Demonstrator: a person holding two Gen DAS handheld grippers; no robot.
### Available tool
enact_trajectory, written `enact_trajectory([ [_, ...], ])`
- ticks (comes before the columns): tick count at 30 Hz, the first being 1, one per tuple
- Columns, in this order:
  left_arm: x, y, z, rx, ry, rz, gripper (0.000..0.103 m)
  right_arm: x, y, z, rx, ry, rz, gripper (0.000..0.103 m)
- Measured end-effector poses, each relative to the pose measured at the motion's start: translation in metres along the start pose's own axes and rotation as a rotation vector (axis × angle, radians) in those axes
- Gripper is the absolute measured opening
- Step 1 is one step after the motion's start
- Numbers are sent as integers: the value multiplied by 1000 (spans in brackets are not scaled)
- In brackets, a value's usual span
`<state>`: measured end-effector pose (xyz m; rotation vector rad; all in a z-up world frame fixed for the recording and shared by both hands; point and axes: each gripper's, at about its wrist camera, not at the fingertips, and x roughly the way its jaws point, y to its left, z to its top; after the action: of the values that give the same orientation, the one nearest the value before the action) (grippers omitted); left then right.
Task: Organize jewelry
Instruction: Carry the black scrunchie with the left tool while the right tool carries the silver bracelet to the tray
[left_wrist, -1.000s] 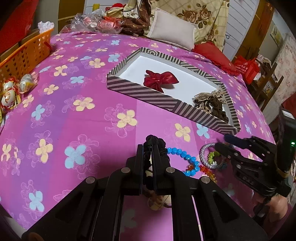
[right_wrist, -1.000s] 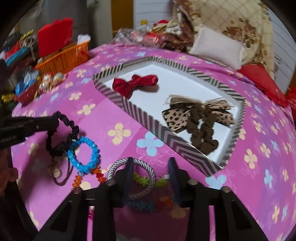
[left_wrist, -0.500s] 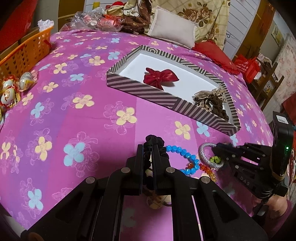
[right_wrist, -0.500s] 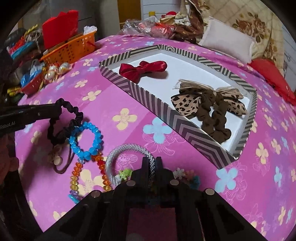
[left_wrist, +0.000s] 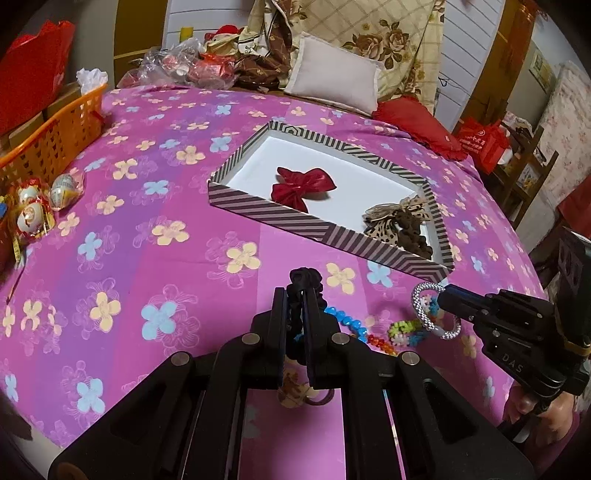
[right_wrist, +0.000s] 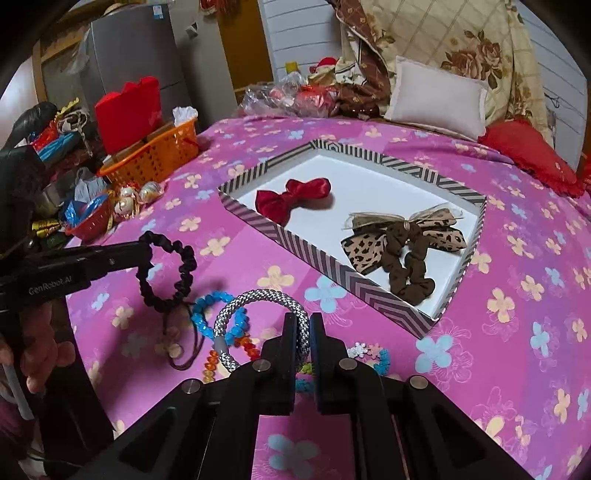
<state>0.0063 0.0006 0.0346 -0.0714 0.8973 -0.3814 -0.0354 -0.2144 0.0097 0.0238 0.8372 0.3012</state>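
Note:
My left gripper (left_wrist: 297, 299) is shut on a black scrunchie (left_wrist: 306, 277), which hangs off the pink flowered cloth; the same left gripper (right_wrist: 142, 251) and scrunchie (right_wrist: 170, 271) show at the left of the right wrist view. My right gripper (right_wrist: 300, 325) is shut on a silver braided bracelet (right_wrist: 258, 297), lifted clear of the cloth; in the left wrist view the right gripper (left_wrist: 443, 295) holds that bracelet (left_wrist: 421, 301). A striped box (right_wrist: 332, 273) holds a red bow (right_wrist: 291, 195) and a leopard bow with a brown scrunchie (right_wrist: 402, 243).
A blue bead bracelet (right_wrist: 207, 310), an orange bead string (right_wrist: 212, 363), a brown hair tie (right_wrist: 184, 354) and small coloured bead pieces (left_wrist: 406, 330) lie on the cloth. An orange basket (right_wrist: 155, 157) and wrapped eggs (right_wrist: 140, 195) sit at the left. Pillows (right_wrist: 436, 99) line the back.
The right gripper closed on the silver bracelet and raised it off the cloth. The left gripper lifted the black scrunchie upward.

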Motion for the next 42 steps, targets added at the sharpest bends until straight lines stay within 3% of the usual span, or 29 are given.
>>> enact_trajectory([
  [16, -7, -26, 13, 68, -17, 24, 7, -9, -13, 4, 30, -27, -28, 6],
  [42, 16, -59, 54, 127, -26, 23, 7, -9, -43, 18, 97, -56, -61, 6],
])
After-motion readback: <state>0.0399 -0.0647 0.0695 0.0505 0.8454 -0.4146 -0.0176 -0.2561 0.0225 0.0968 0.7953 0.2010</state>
